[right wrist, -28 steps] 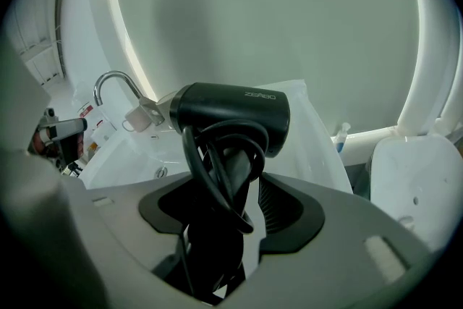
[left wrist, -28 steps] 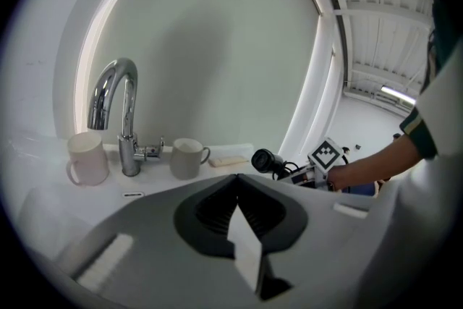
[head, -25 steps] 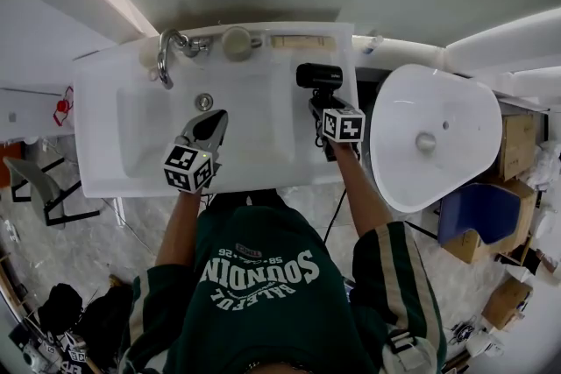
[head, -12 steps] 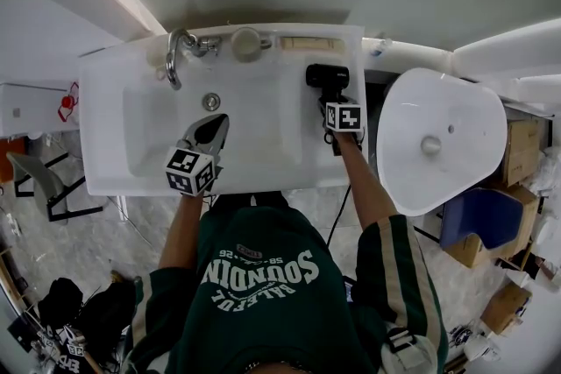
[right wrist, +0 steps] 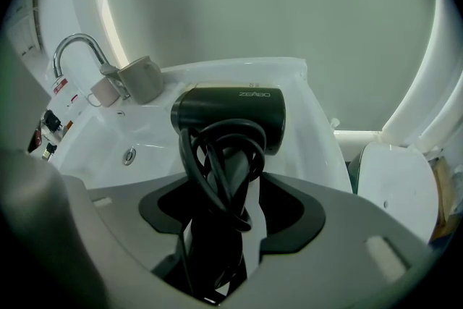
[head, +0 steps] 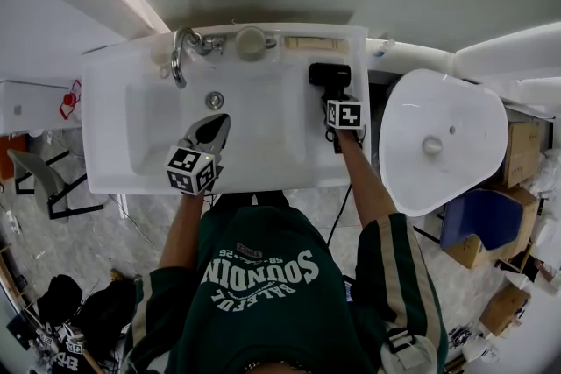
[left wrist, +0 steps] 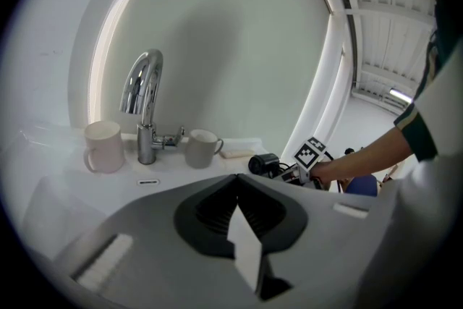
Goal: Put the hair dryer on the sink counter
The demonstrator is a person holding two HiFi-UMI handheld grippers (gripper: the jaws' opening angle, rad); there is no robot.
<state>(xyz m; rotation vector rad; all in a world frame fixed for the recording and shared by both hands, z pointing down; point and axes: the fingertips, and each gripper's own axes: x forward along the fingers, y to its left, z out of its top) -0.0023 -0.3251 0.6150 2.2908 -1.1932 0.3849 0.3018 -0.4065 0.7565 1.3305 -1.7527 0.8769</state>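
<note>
The black hair dryer has its cord wound round the handle. My right gripper is shut on that handle, with the barrel lying crosswise just past the jaws. It is over the right side of the white sink counter; I cannot tell if it touches the surface. My left gripper hovers over the basin with its jaws shut and nothing between them. The left gripper view also shows the dryer at the far right of the counter.
A chrome faucet stands at the counter's back, with a mug beside it, another mug left of the tap and a soap bar. A white oval fixture sits right of the sink. Boxes are on the floor.
My right gripper has shifted slightly toward the wall with the hair dryer and looks a little lower. The left gripper has stayed over the basin.
</note>
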